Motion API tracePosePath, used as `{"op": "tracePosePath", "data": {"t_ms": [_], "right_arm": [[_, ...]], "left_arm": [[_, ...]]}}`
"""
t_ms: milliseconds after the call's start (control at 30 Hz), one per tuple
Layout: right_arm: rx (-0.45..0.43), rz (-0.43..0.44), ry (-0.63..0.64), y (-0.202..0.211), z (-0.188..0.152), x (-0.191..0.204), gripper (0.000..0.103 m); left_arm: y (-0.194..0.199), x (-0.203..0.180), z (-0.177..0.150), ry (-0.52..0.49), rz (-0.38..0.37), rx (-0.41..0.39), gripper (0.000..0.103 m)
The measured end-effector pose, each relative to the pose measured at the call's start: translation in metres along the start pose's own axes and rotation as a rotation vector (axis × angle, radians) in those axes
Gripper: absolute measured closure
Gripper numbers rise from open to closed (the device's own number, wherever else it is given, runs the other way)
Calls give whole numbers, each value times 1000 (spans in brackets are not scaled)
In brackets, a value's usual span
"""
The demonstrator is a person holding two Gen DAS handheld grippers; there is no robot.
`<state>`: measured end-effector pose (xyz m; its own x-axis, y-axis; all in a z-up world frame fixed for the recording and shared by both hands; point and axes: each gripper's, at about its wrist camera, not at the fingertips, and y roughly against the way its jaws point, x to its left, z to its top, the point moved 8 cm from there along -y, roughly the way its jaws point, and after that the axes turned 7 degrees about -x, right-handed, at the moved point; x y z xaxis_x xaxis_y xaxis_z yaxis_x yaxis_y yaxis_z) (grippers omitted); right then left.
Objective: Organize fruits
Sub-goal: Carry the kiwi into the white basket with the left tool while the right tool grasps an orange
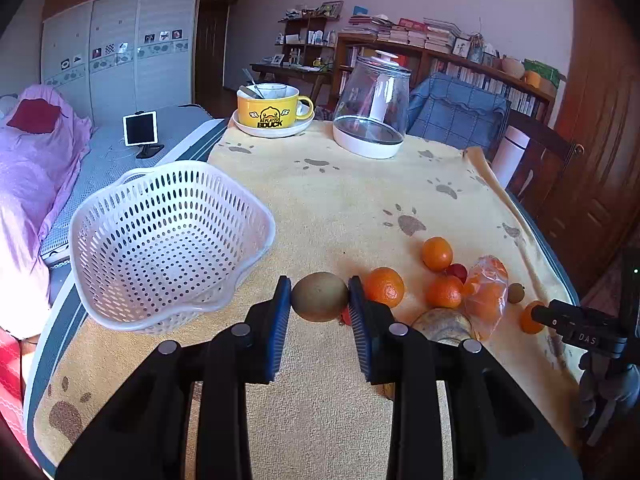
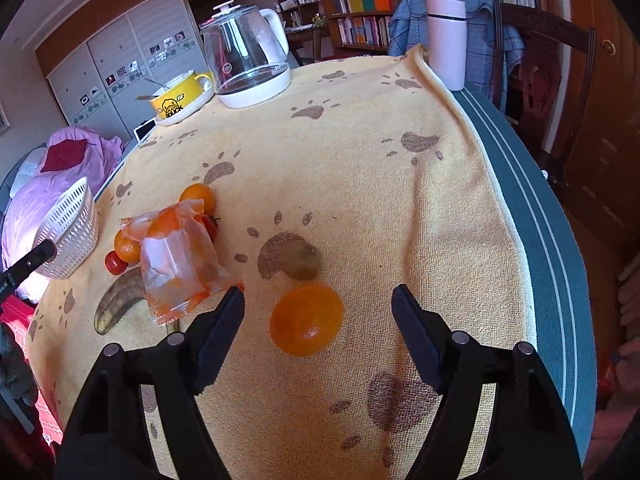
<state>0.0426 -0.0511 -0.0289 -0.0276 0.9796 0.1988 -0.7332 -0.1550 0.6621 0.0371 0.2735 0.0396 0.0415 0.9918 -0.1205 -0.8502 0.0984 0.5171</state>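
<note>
The left claw (image 1: 320, 298) holds a kiwi (image 1: 319, 297); next it must go over the basket (image 1: 168, 240). The right claw (image 2: 318, 308), wide, frames an orange (image 2: 306, 320).

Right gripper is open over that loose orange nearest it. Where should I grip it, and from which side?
Grip the orange across its widest middle, coming straight down from above. It is round and lies alone on the towel, clear of the small kiwi behind it, so either side has finger room. The right gripper is open wider than the fruit, roughly straddling it.
</note>
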Motion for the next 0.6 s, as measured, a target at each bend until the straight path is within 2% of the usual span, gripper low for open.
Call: {"op": "tracePosePath", "data": {"t_ms": [233,333,600], "right_arm": [[7,-51,56,-6,-9,5,37],[13,-56,56,-8,-11,4,44],[15,-72,69,-10,-12,4,46]], "left_arm": [[0,35,16,43,75,-31,73],[-3,51,22,52,126,-48,73],[-13,84,24,69,229,-62,72]]}}
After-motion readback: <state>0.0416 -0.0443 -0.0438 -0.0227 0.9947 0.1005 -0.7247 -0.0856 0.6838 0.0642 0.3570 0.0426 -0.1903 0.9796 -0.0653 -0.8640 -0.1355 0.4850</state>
